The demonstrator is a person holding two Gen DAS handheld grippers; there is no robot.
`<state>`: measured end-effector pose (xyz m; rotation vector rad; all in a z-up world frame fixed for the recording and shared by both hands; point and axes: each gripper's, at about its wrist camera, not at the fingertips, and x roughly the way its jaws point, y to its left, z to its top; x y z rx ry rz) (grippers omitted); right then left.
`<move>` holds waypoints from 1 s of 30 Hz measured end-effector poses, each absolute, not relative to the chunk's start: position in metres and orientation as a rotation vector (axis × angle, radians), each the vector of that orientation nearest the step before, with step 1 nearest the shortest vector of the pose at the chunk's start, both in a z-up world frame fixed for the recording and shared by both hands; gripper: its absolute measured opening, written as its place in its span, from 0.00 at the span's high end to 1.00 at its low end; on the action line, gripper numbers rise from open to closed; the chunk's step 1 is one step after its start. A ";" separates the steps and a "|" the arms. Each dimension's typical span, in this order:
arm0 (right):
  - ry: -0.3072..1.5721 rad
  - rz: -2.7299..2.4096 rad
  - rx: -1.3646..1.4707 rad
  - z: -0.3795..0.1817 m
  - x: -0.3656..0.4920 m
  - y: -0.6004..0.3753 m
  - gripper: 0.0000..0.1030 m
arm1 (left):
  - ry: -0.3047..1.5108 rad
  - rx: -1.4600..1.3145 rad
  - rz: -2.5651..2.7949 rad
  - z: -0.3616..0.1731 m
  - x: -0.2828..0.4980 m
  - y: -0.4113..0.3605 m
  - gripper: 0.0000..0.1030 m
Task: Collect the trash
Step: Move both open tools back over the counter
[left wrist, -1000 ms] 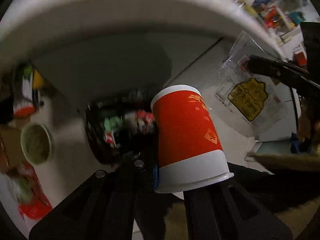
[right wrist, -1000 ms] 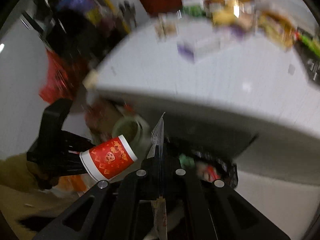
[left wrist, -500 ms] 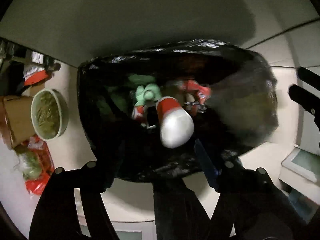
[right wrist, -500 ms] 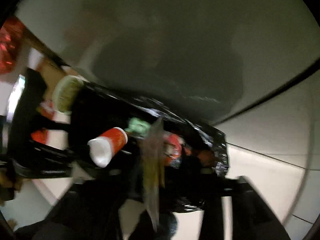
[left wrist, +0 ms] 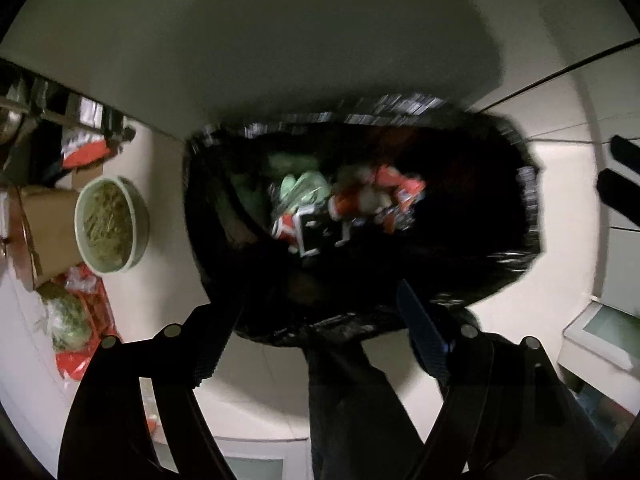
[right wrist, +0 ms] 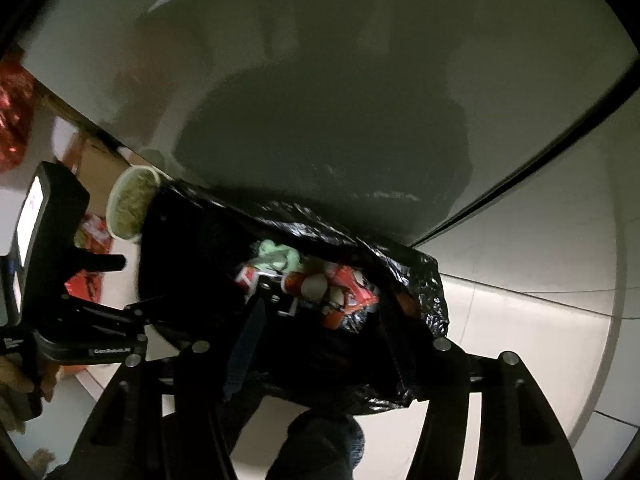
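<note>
Left tongs [left wrist: 316,332]: spread wide, empty, poised over the near rim of the black plastic trash bag [left wrist: 500,272]. Right tongs [right wrist: 320,344]: likewise spread wide and holding nothing, above the same bag [right wrist: 192,240].

Inside the bag lies the collected trash: a red-and-white paper cup [right wrist: 308,284], a crumpled pale-green wrapper [left wrist: 304,188] and red packaging [left wrist: 400,188].

Beyond the bag's left rim, on the floor, stands a pale-green round bowl of shredded matter [left wrist: 108,224].

Judgement: the drop appears complete. Withdraw both tongs straight back, clear of the flimsy rim, so the bag's mouth does not snag or collapse.
</note>
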<state>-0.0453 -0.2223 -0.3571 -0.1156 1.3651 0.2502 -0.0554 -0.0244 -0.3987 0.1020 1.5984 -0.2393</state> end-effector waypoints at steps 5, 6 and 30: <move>1.267 0.344 -0.105 -0.271 -0.061 -0.219 0.36 | 1.476 0.080 -0.303 -0.301 -0.068 -0.022 0.25; 1.245 0.363 -0.097 -0.252 -0.064 -0.217 0.36 | 1.451 0.067 -0.318 -0.282 -0.071 -0.022 0.25; 0.657 0.190 0.092 -0.008 0.062 -0.247 0.05 | 0.920 0.027 -0.110 -0.029 0.040 -0.041 0.17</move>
